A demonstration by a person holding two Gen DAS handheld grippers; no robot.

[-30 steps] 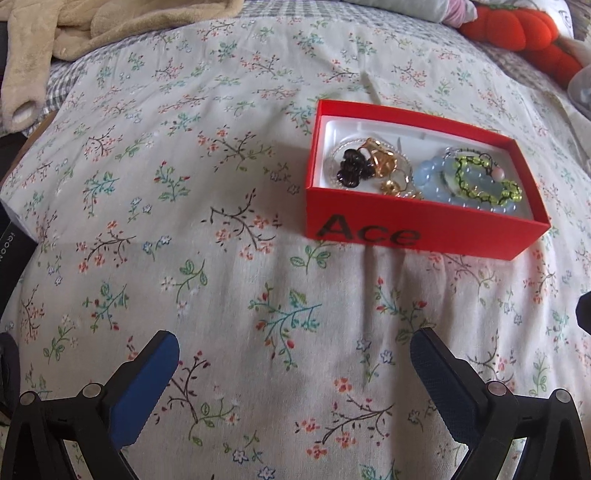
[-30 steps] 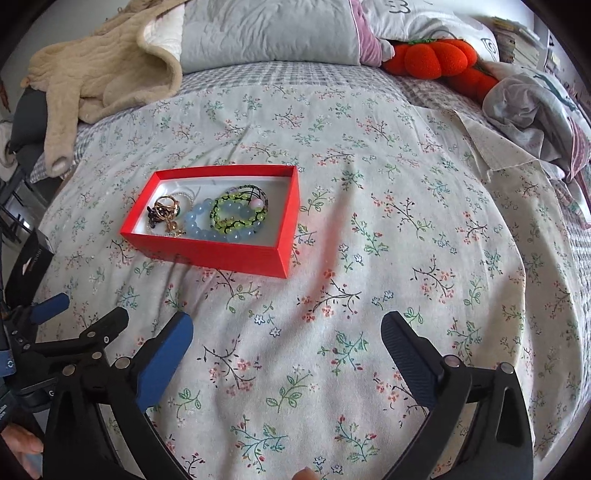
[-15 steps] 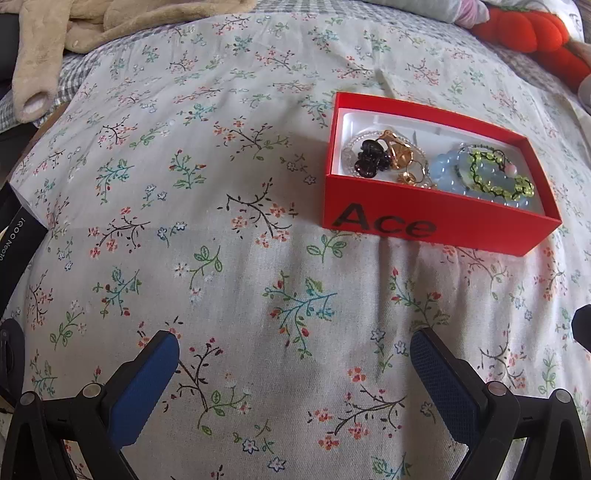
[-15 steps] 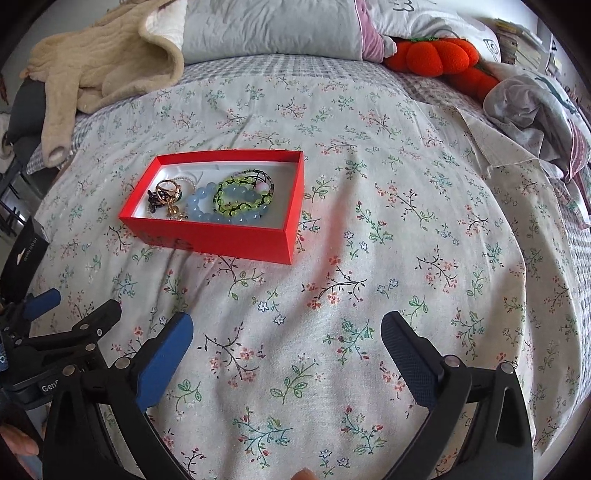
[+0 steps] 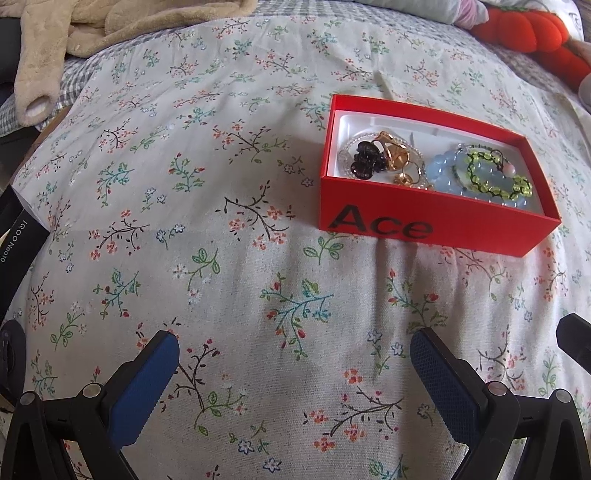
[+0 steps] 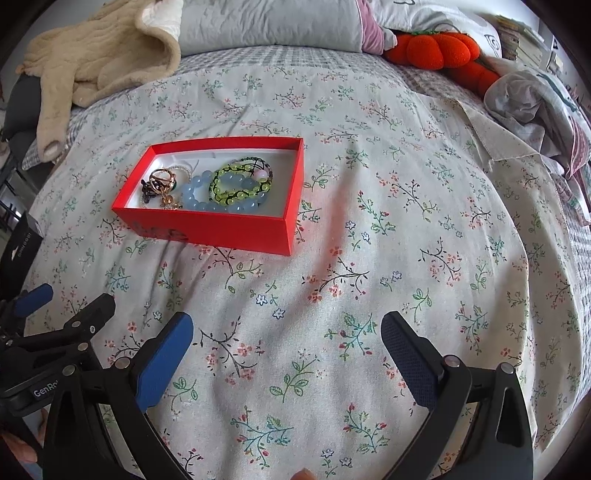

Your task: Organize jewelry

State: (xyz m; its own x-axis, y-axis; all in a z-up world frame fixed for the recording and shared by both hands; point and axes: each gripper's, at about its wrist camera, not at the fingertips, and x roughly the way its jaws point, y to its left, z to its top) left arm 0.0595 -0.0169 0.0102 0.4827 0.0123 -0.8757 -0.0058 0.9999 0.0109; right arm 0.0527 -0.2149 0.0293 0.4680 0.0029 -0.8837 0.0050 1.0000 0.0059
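Note:
A red box marked "Ace" lies on the floral bedspread, also seen in the right wrist view as the red box. Inside are a blue bead bracelet, a green bead bracelet, gold pieces and a dark piece. My left gripper is open over bare cloth, well short of the box. My right gripper is open too, nearer than the box and to its right. The left gripper shows at the lower left of the right wrist view.
A beige fleece garment lies at the back left, an orange plush pumpkin and crumpled clothes at the back right. Grey pillows line the far side. A dark object sits at the bed's left edge.
Both grippers have drawn back from the box and stay open. The box sits farther off and more to the right in the left wrist view.

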